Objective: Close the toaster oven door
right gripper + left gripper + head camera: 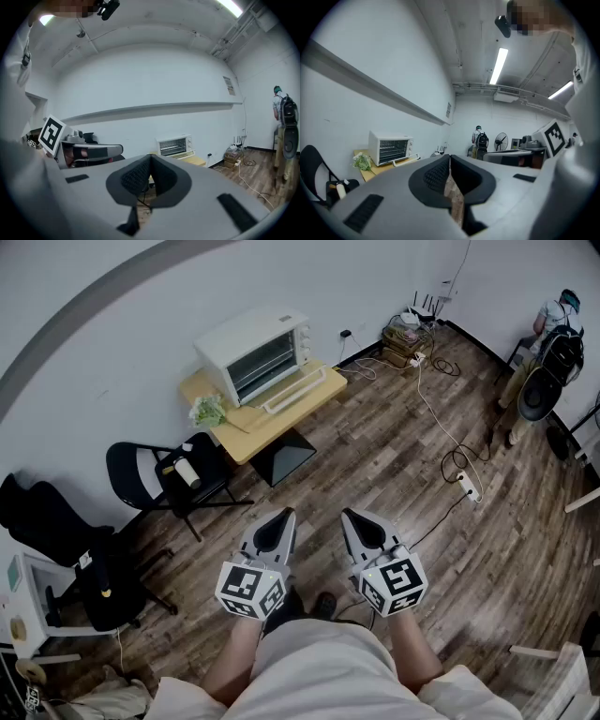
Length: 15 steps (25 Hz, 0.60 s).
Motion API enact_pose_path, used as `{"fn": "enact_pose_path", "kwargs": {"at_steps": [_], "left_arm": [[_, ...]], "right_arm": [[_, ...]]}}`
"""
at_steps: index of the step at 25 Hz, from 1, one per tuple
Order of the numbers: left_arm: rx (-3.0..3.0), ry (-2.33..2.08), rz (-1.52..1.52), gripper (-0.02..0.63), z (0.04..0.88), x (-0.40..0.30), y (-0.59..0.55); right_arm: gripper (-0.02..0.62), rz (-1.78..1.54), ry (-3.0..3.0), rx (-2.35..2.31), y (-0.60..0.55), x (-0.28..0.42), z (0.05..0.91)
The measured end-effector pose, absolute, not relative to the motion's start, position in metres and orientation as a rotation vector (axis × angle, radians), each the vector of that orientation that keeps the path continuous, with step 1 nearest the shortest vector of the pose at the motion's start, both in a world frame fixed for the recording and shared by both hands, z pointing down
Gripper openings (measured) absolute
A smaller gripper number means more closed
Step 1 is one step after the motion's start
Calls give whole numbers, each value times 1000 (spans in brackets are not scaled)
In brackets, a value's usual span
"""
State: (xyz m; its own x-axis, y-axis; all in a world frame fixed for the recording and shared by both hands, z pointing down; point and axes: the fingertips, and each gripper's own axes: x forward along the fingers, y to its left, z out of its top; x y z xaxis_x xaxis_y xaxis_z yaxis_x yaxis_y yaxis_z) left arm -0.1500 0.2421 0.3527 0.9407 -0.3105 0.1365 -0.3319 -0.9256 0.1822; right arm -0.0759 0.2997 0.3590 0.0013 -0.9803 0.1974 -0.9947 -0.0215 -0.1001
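Light wooden table point(246, 442) stands well ahead of both grippers, bearing the white boxy toaster oven point(255, 354), its white-handled glass door point(298, 390) dropped open. The grey left gripper point(281, 518) and right gripper point(354, 517) have jaws together, empty. Judged step: approach. Next, close in and push the door up.

Toaster oven point(253, 352), door point(298, 390) open, on wooden table point(246, 444)

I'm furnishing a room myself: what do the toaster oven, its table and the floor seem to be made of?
Toaster oven: probably white painted metal, a smooth boxy shell. Table: pale wood or wood-look board, matt yellowish top. Floor: brown planks with grain and seams, real wood or laminate, can't tell.
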Motion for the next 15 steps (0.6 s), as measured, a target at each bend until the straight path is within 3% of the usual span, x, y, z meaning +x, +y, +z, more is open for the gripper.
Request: {"fn": "enact_pose_path", "kwargs": {"at_steps": [15], "left_arm": [[2895,-497,163,14,356,-156,248]], "right_arm": [[0,324,-2147,2214,306,-80,358]]}}
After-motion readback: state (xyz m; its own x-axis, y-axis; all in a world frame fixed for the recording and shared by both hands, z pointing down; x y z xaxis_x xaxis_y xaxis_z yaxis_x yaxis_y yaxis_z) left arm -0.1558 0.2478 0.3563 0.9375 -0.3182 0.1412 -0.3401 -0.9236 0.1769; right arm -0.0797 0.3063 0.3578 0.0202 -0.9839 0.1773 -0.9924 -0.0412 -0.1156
